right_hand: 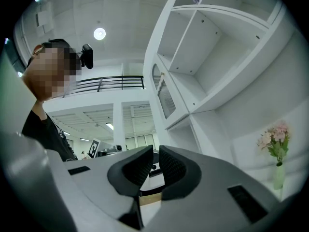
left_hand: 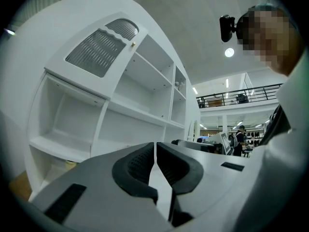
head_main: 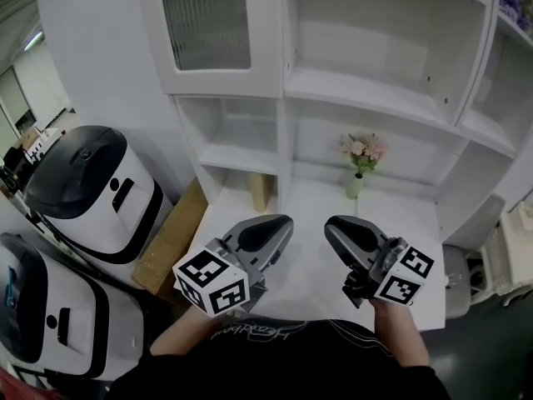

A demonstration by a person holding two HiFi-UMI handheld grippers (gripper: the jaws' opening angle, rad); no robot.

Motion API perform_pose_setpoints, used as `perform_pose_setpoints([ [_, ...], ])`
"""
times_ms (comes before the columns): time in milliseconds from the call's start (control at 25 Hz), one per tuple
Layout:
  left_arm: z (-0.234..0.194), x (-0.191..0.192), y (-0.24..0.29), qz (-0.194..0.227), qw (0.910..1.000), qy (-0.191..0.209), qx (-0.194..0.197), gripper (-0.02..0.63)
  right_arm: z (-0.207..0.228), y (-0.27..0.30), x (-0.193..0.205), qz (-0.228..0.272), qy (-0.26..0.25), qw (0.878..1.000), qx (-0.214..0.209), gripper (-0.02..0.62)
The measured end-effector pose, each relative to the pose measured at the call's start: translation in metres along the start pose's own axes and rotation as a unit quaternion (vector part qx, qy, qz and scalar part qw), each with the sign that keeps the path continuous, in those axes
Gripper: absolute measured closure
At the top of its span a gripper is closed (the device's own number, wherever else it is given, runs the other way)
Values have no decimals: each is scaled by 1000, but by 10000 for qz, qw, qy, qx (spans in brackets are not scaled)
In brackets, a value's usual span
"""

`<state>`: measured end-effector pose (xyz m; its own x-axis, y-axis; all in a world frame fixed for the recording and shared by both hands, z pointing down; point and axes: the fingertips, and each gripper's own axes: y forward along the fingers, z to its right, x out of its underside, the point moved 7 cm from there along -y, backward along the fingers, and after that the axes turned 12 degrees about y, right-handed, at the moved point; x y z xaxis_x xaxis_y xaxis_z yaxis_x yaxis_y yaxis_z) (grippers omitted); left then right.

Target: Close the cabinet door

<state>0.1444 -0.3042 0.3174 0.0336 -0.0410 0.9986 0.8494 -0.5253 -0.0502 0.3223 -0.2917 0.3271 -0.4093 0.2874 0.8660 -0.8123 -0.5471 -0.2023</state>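
— Where was the cabinet door [head_main: 208, 23]?
— Upper left corner of the cabinet, looking flush, so closing seemed finished. Left gripper [head_main: 283, 222] and right gripper [head_main: 331, 224] hung over the counter [head_main: 310, 198], jaws together and empty; probably only a check remained

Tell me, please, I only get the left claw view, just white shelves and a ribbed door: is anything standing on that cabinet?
Observer: Yes, the head view shows a vase of pink flowers on the counter.
Operator: Where is the other claw?
Observer: The right claw is beside the left claw, closed and empty.
Operator: What's next to the cabinet?
Observer: Two white-and-black machines stand to its left.
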Motion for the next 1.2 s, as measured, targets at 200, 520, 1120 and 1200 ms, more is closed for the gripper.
perform_pose_setpoints([
  [200,-1,1,0,-79,9999,-11,-61,572,2,3,3,-31,33,10000,-29,532],
  [520,-6,11,7,-245,9994,101,-228,572,10,2,4,-70,75,9999,-26,532],
  [1120,2,17,17,-327,9988,108,-337,572,20,-11,5,-72,109,9999,-49,532],
  [1200,2,17,17,-334,9987,99,-372,572,20,-11,4,-64,120,9999,-63,532],
])
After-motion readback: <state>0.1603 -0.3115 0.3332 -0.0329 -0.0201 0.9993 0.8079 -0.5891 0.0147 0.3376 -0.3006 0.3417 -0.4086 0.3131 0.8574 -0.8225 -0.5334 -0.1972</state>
